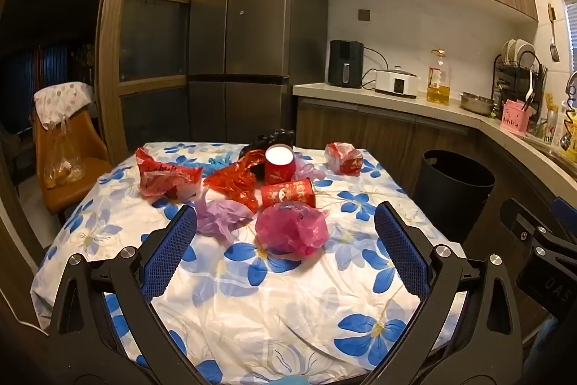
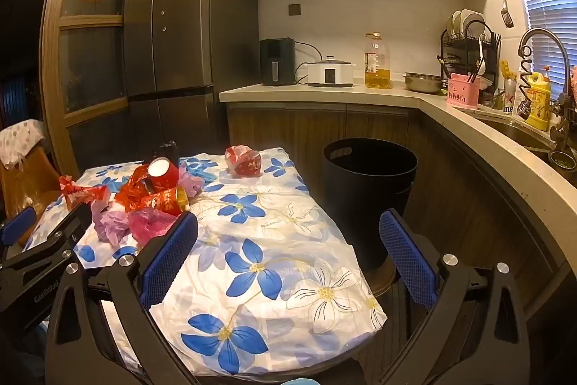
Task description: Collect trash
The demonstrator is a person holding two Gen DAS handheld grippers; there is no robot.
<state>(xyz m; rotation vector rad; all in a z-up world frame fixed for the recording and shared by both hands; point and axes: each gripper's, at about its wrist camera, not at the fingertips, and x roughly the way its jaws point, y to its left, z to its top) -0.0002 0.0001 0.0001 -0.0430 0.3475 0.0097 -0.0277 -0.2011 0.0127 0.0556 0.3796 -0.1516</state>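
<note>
Trash lies on the flowered tablecloth [image 1: 274, 305]: a pink plastic bag [image 1: 291, 228], a purple bag [image 1: 220, 216], a lying red cup [image 1: 287, 193], an upright red cup [image 1: 279, 162], red foil scraps [image 1: 234, 183], a red wrapper [image 1: 166, 176] at left and a red bag [image 1: 343, 158] at far right. A black trash bin [image 2: 369, 190] stands on the floor right of the table. My left gripper [image 1: 285, 226] is open, just short of the pink bag. My right gripper [image 2: 288, 230] is open and empty over the table's near right part.
A fridge [image 1: 249, 35] stands behind the table. A counter [image 2: 360, 92] with air fryer, cooker, oil bottle, bowl, dish rack and sink runs along the right. An orange chair [image 1: 68, 161] with a plastic bag stands left of the table.
</note>
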